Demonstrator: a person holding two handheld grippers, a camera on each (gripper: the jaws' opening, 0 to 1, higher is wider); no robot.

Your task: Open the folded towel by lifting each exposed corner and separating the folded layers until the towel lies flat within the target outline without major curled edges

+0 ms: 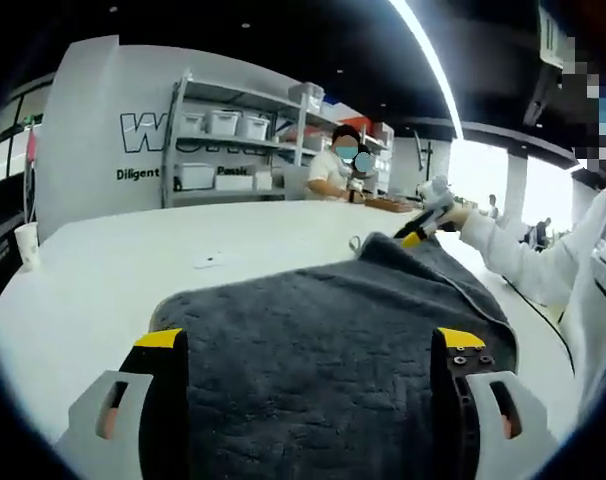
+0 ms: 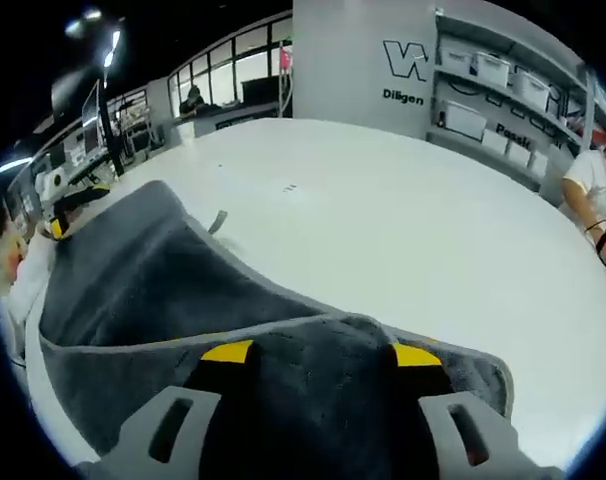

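One dark grey towel (image 1: 333, 340) lies on the white table (image 1: 103, 290); both grippers hold its edges. The left gripper (image 1: 308, 345) stands spread wide; the right gripper (image 2: 323, 352) likewise. The left gripper view adds shelves (image 1: 233, 140)

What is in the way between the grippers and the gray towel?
Nothing visible is. The towel already lies between the left hand-held gripper's jaws, and the right hand-held gripper reaches into the towel's edge.
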